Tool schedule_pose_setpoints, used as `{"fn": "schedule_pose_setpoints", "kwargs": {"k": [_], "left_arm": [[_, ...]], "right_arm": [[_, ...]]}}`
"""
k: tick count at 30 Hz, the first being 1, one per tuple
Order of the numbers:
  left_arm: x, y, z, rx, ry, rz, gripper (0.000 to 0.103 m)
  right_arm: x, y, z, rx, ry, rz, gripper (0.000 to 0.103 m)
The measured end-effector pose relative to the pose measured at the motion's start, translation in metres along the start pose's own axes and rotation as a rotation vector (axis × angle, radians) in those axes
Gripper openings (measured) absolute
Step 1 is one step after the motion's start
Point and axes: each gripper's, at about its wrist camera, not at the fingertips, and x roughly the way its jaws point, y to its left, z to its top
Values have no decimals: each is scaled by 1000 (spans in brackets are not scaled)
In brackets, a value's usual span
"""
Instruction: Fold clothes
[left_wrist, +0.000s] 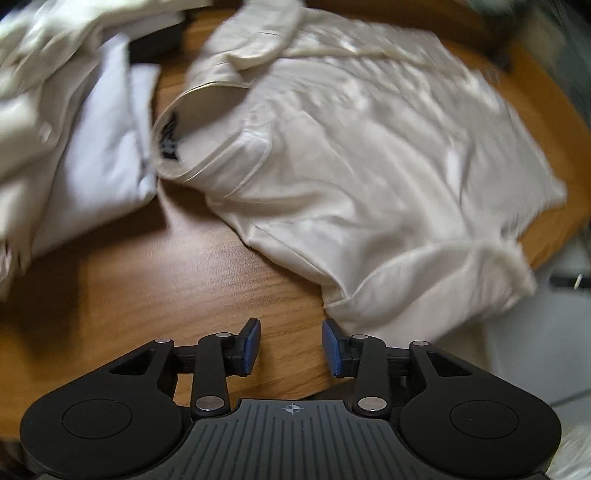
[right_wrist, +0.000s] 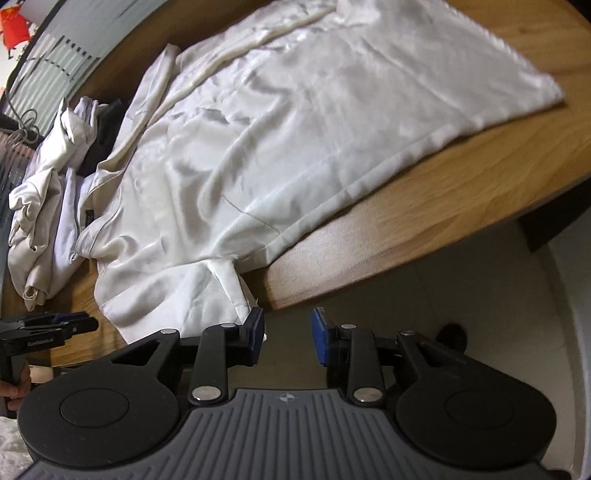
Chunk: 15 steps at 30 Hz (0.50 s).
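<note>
A cream satin shirt (left_wrist: 351, 155) lies spread flat on the wooden table (left_wrist: 177, 288), collar with a dark label to the left, one sleeve hanging toward the near edge. It also shows in the right wrist view (right_wrist: 295, 129). My left gripper (left_wrist: 291, 345) is open and empty, low over bare wood just left of the sleeve's hem. My right gripper (right_wrist: 288, 339) is open and empty, off the table's front edge, its left finger close to the sleeve cuff (right_wrist: 236, 291). The left gripper also shows in the right wrist view (right_wrist: 55, 325).
A pile of white and pale garments (left_wrist: 66, 129) lies left of the shirt, also in the right wrist view (right_wrist: 48, 206), with a dark item (right_wrist: 107, 136) beside it. The table's front edge (right_wrist: 406, 240) drops to a light floor (right_wrist: 480, 288).
</note>
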Motion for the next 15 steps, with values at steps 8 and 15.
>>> {"fn": "schedule_pose_setpoints", "kwargs": {"k": [8,15], "left_arm": [[6,3,23,-106,-72,-28,43],[7,-18,31,61,-144,103,43]], "right_arm": [[1,25,12,-81,-92,31,38],[36,43,6,-186,22,-119,34]]}}
